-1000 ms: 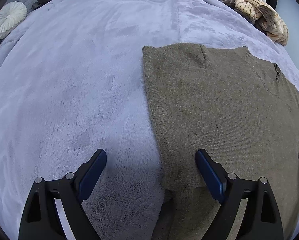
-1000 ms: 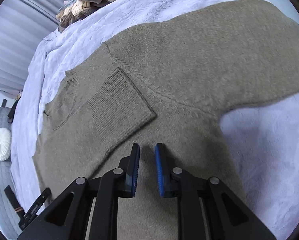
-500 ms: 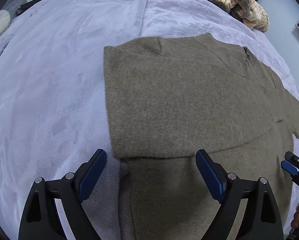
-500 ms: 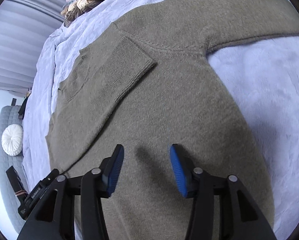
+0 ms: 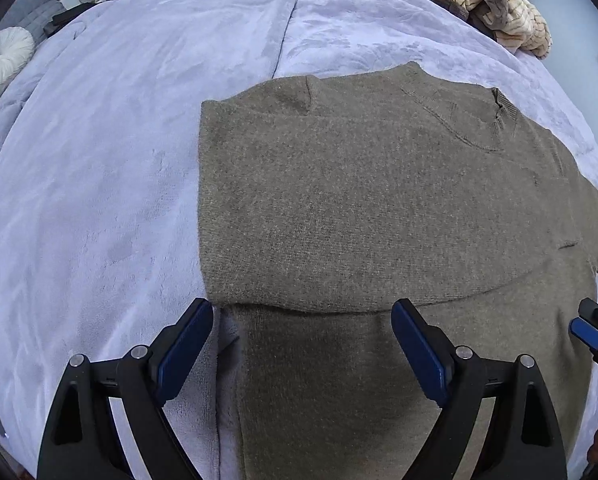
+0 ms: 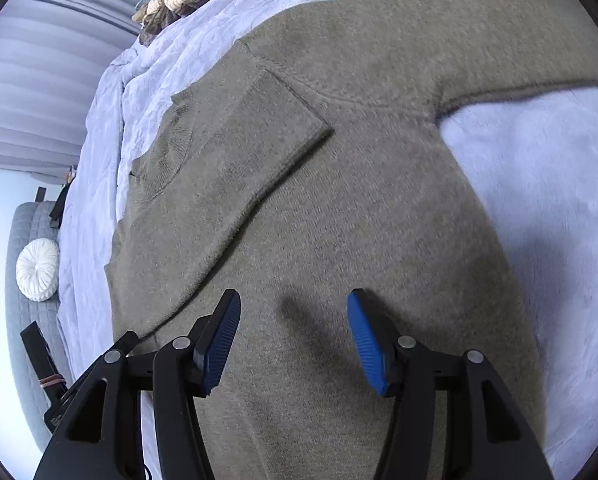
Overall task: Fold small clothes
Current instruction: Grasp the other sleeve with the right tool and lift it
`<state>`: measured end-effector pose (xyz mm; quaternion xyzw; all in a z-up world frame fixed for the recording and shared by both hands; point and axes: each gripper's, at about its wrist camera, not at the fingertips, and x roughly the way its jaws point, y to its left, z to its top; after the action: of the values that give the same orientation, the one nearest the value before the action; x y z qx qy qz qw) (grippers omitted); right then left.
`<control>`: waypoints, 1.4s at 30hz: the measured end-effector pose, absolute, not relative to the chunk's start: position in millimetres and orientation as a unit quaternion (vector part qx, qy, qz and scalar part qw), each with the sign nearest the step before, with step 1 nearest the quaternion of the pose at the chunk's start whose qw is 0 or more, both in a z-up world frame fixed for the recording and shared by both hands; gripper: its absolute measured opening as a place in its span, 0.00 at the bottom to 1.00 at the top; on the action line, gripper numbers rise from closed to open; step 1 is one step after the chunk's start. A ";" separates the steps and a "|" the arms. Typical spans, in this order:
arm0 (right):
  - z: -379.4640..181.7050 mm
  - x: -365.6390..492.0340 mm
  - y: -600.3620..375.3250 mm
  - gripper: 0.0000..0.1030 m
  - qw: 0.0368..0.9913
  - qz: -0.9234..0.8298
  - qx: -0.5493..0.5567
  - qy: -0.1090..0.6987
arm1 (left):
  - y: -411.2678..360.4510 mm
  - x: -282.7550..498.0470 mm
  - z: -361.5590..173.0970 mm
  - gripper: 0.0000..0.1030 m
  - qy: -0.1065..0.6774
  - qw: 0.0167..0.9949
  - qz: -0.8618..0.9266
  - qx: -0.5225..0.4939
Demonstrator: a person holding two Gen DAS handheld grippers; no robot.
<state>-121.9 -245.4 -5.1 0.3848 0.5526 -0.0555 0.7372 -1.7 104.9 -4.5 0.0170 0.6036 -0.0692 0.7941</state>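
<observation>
While I hold both tongs over the bed (image 5: 99, 160), my left tongs (image 5: 302, 344) are open wide and hold nothing. My right tongs (image 6: 294, 338) are open wide too, and they are empty.

From my left view, the brown-green sweater (image 5: 359, 208) lies flat on the soft purple blanket that covers the bed. It fills the middle and spreads out toward 3 o'clock. One side of it is folded over on top, and the folded edge runs just past the tips of my left tongs. The neck hole (image 5: 495, 116) sits up at about 1 o'clock. I can see the blue tip of my right tongs at 4 o'clock, near the edge of the sweater.

From my right view, the sweater is right under my tongs, and their dark shadow falls on it. A folded sleeve with a ribbed cuff (image 6: 283, 120) lies across the body of the sweater at about 12 o'clock. The other sleeve (image 6: 479, 32) stretches out toward 2 o'clock.

A pile of stripy clothes (image 5: 491, 4) sits far off at 1 o'clock in my left view. A round white pillow (image 6: 38, 270) rests on a grey seat at 9 o'clock in my right view.
</observation>
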 end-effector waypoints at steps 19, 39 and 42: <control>4.0 -155.5 -347.2 0.59 0.738 -0.066 0.450 0.498 | -24.5 -17.0 6.5 0.89 0.603 0.785 -0.129 0.059; -2.2 -234.8 -525.8 0.65 0.710 -0.225 0.590 0.311 | -158.0 -42.1 12.3 0.89 0.594 0.774 -0.205 0.076; -7.7 -240.0 -546.3 0.65 0.697 -0.241 0.614 0.281 | -166.0 -38.2 10.6 0.89 0.594 0.774 -0.206 0.077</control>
<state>-240.0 -546.3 -7.7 0.6143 0.2813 -0.2409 0.6968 -38.2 -166.0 10.6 0.0766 0.5939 -0.2055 0.7741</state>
